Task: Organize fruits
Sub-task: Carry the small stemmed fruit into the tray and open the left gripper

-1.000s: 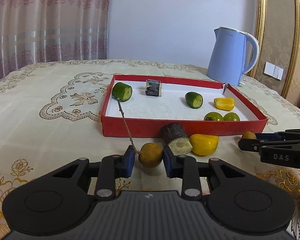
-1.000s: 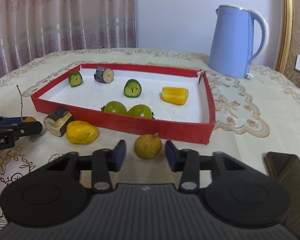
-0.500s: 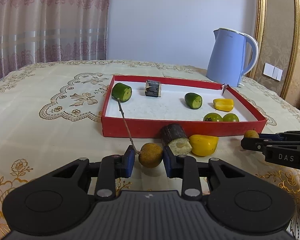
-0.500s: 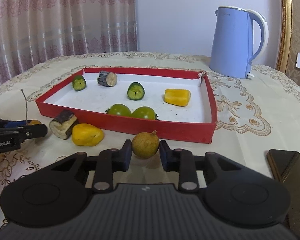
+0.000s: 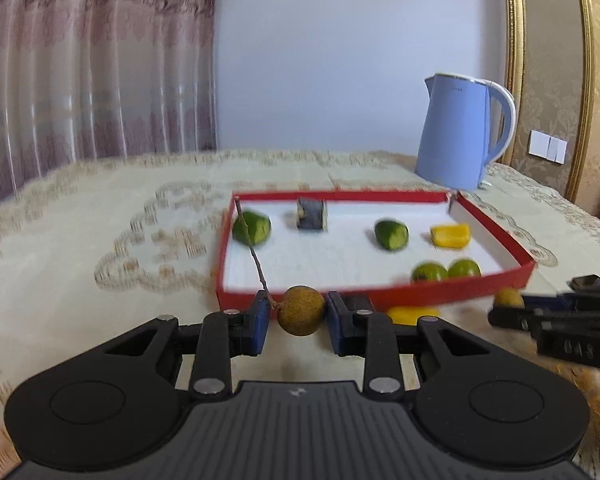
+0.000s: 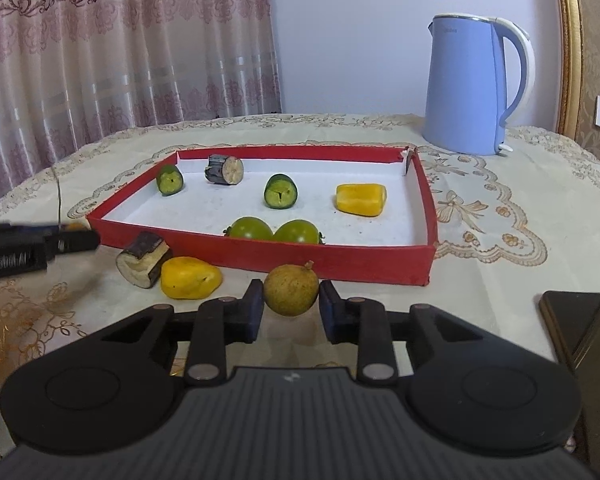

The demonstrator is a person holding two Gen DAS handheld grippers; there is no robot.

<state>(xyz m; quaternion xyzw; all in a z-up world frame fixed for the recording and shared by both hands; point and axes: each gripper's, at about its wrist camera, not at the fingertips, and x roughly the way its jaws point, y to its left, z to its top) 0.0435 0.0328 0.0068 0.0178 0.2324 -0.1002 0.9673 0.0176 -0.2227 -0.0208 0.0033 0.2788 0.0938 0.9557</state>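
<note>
L gripper (image 5: 296, 314) clamping stemmed longan (image 5: 301, 311), now lifting clear of cloth | R gripper (image 6: 291, 305) jaws just closing, now pinching 2nd longan (image 6: 291, 289) | red tray (image 6: 340, 258) sitting at 12 o'clock, both fruits just short of near wall | both grabs done, carrying over rim likely coming next
</note>
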